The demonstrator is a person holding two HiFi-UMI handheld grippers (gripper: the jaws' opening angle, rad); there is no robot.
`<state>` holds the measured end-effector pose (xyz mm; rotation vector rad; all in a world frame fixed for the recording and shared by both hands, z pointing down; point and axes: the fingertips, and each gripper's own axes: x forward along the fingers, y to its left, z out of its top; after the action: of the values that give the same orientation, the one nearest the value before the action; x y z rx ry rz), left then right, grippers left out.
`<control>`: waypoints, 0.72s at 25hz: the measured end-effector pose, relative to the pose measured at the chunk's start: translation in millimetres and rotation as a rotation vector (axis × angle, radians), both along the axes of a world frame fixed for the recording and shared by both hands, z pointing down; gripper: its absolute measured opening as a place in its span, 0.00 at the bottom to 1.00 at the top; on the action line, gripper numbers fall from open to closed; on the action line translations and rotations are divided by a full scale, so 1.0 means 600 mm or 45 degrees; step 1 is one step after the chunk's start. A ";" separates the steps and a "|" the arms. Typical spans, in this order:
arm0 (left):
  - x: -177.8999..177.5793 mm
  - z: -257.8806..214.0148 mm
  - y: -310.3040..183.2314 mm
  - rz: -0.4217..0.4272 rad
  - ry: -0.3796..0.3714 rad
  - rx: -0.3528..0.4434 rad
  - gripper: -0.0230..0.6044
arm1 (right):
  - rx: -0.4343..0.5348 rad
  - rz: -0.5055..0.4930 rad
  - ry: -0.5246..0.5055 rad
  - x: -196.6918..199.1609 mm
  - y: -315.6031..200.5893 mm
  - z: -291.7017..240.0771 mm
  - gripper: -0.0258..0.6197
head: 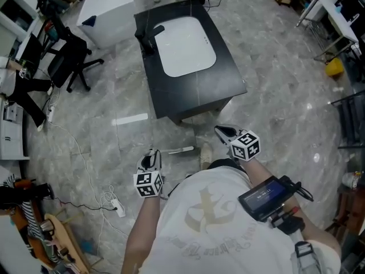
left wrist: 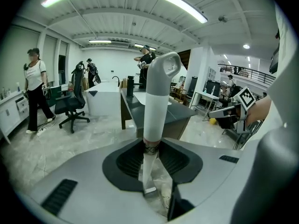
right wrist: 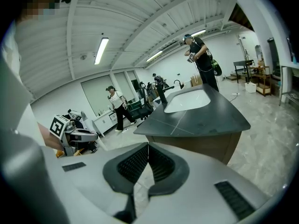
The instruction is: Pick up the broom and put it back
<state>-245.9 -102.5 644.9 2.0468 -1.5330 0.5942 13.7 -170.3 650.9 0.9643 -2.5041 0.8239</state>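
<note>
The broom shows as a white handle (left wrist: 154, 111) with a looped grey end, rising straight up between the dark pads of my left gripper (left wrist: 150, 149), which is shut on it low on the shaft. In the head view a short white length of the handle (head: 179, 150) lies just right of the left gripper (head: 152, 156); the broom's head is hidden. My right gripper (head: 220, 132) hangs to the right, near the corner of the black counter (head: 222, 90). In its own view the right gripper (right wrist: 147, 148) has its pads meeting at the tips with nothing between them.
The black counter holds a white sink (head: 183, 44) and a dark faucet (head: 149, 37) straight ahead. A black office chair (head: 68, 61) and white table (head: 108, 10) stand at left. A power strip with cables (head: 116, 205) lies on the marble floor. People stand farther off (left wrist: 33, 92).
</note>
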 end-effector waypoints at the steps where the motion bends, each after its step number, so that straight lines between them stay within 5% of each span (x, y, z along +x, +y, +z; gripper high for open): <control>1: 0.005 0.004 -0.006 0.003 -0.002 -0.008 0.21 | -0.002 0.006 0.001 0.005 -0.003 0.001 0.07; 18: 0.040 0.052 -0.071 0.048 -0.036 -0.082 0.21 | -0.015 0.040 -0.001 0.041 -0.050 0.005 0.07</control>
<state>-221.7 -144.9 676.3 2.0307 -1.4755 0.6809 38.5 -200.4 653.8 1.0022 -2.4878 0.8477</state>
